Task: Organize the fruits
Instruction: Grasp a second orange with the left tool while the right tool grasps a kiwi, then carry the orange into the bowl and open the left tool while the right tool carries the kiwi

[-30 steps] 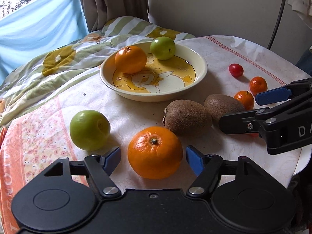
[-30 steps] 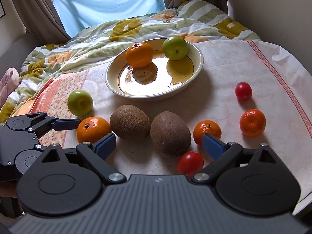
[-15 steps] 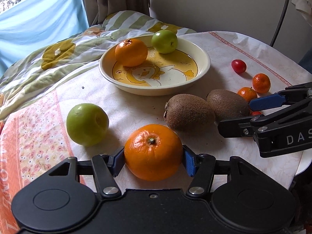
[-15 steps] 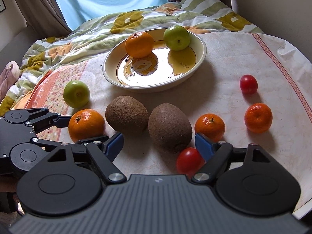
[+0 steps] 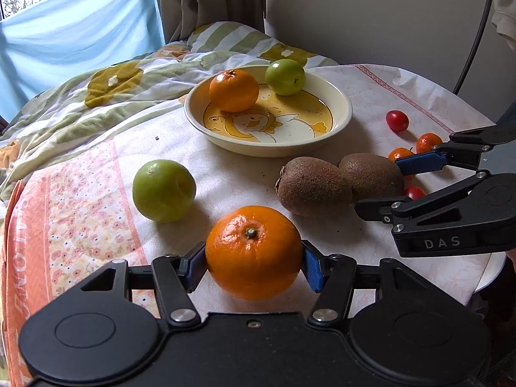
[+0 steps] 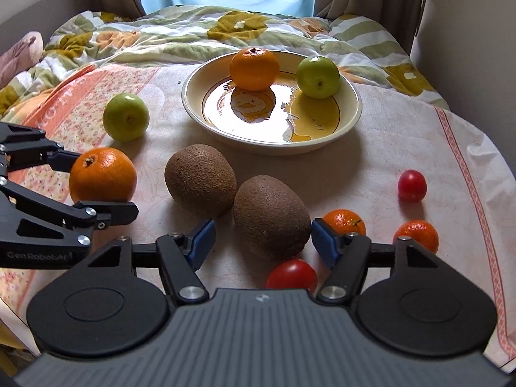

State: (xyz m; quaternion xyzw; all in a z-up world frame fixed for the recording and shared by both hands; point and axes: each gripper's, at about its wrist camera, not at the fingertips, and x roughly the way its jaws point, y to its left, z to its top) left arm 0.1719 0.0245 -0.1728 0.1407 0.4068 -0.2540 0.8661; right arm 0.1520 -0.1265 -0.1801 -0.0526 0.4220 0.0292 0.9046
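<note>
- Surface [image 6: 403, 135] carries all the fruit under a pale cloth; behind it lies a bed quilt [image 6: 193, 29].
- Dish [image 6: 350, 119] stands at the far middle, and it seems to be the collecting place, since an orange [image 6: 254, 68] and a green fruit [image 6: 317, 76] already lie inside, near its far rim.
- Left claw [image 5: 254, 266] is closed on the big orange [image 5: 254, 251]; both blue pads press its sides, low at the widest part, so it should not slip. It is close to the cloth; I cannot tell if it is lifted.
- Right claw [image 6: 262, 237] is closing around the near kiwi [image 6: 271, 216]; the right pad is at the skin, the left pad is still apart from it, so no grip yet.
- Second kiwi [image 6: 200, 179] touches the first one, which may disturb the pick.
- Loose green fruit [image 5: 163, 190] waits left of the held orange.
- Two mandarins [image 6: 344, 222] and two tomatoes [image 6: 411, 185] lie scattered at the right, apparently left for later.
</note>
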